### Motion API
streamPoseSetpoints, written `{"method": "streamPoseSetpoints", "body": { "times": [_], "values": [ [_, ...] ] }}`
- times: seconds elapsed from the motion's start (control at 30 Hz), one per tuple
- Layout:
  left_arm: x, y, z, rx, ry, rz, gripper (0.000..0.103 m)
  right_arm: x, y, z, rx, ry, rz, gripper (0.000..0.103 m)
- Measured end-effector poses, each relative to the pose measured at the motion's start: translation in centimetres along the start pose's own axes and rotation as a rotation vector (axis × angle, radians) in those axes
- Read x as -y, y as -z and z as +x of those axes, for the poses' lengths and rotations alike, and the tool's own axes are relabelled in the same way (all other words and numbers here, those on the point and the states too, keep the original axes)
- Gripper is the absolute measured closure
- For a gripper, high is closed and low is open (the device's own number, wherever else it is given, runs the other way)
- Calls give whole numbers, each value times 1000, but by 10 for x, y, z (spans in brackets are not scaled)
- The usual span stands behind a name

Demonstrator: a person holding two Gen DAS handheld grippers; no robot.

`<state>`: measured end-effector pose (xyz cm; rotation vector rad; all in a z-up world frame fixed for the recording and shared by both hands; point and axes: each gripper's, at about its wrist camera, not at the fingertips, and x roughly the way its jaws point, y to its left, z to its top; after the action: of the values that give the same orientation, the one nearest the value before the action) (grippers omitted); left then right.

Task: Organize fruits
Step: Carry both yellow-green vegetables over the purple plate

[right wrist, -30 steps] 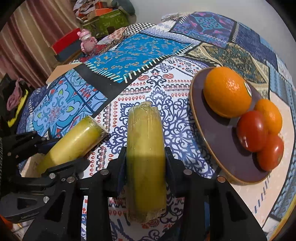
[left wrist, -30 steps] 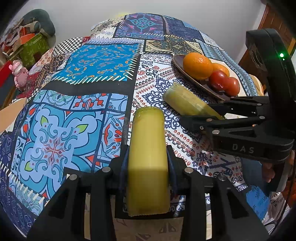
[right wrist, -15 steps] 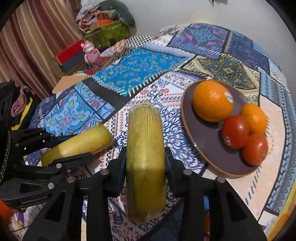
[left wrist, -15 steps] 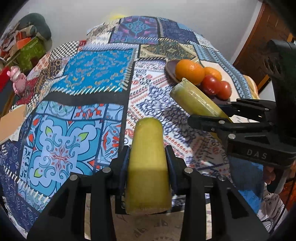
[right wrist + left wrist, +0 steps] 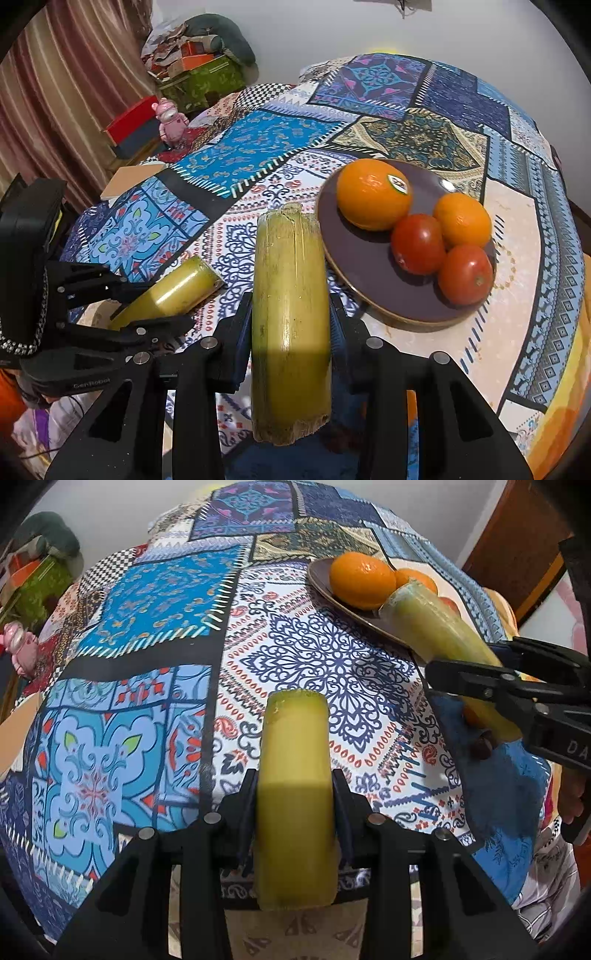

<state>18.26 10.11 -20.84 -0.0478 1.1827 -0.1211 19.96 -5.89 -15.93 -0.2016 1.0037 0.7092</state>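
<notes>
I take the two yellow-green pieces for cut sugarcane. They look stiff and dense, with a smooth waxy rind that could slip lengthwise through the pads, so I judge a mid-length hold across the round side to be safest; the fibrous cut ends look rough but crumbly.

My left gripper (image 5: 295, 794) is clamped on the left sugarcane piece (image 5: 293, 775), fingers pressed to both sides around its middle, with the far cut end pointing out over the patchwork cloth (image 5: 147, 646), well short of the brown plate (image 5: 332, 590).

My right gripper (image 5: 291, 321) is closed on the right sugarcane piece (image 5: 290, 295) the same way, gripping near mid-length. Its far end sits just beside the near-left rim of the plate, above the cloth and not touching it as far as I can tell.

On the plate lie a large orange (image 5: 373, 194), a smaller orange (image 5: 461, 219) and two tomatoes (image 5: 417, 243), bunched toward its far-right side; the near-left part is bare, and I judge it roomy enough for one cane.
</notes>
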Motion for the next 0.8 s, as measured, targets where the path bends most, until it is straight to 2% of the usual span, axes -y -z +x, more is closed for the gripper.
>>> {"method": "streamPoseSetpoints", "body": {
  "times": [0.4, 0.5, 0.8],
  "values": [
    [8, -20, 11, -28, 2, -4, 66, 20, 9, -12, 28, -6, 47, 68],
    [14, -26, 9, -4, -14, 10, 66, 28, 10, -17, 37, 4, 60, 68],
    [35, -47, -1, 42, 7, 46, 66, 56, 10, -34, 63, 45, 101, 68]
  ]
}}
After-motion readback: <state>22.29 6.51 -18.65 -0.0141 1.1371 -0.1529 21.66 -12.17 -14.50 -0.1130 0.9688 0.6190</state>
